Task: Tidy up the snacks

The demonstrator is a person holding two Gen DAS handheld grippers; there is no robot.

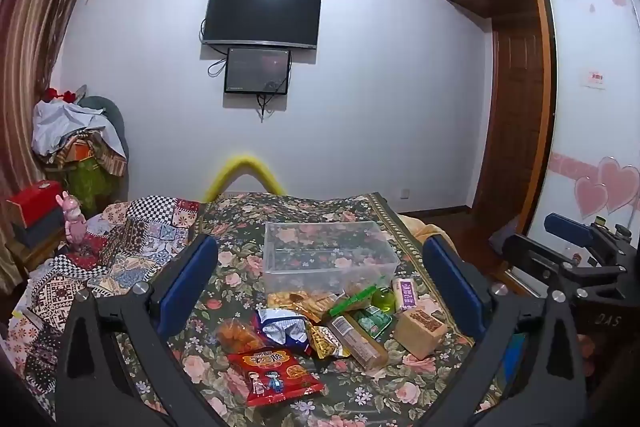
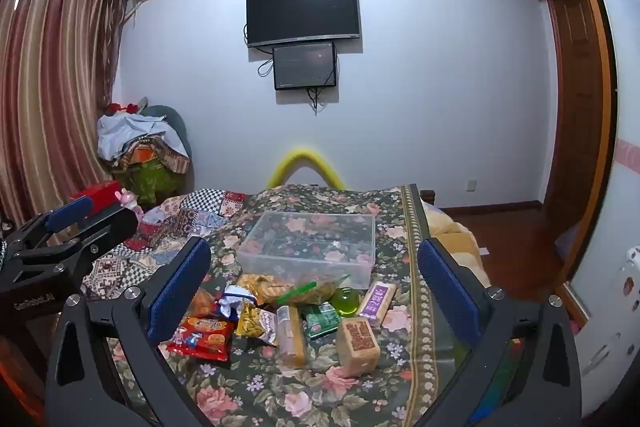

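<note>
A clear plastic bin (image 1: 330,255) (image 2: 310,247) stands empty on the floral cloth. In front of it lies a pile of snacks: a red bag (image 1: 276,377) (image 2: 202,337), a blue-white bag (image 1: 282,327), a yellow bag (image 2: 256,323), a long biscuit pack (image 1: 360,341) (image 2: 292,335), a tan block (image 1: 420,331) (image 2: 358,345), a purple bar (image 1: 406,293) (image 2: 378,299), a green pack (image 2: 322,319) and a green jelly cup (image 2: 346,301). My left gripper (image 1: 320,291) is open above the pile. My right gripper (image 2: 312,287) is open, also above it. Both are empty.
The floral cloth (image 2: 280,395) covers a table whose right edge drops to a wooden floor (image 2: 512,239). A patchwork quilt (image 1: 132,239) lies at the left. A pink toy (image 1: 74,223) and red box (image 1: 34,201) sit far left. Each gripper shows in the other's view.
</note>
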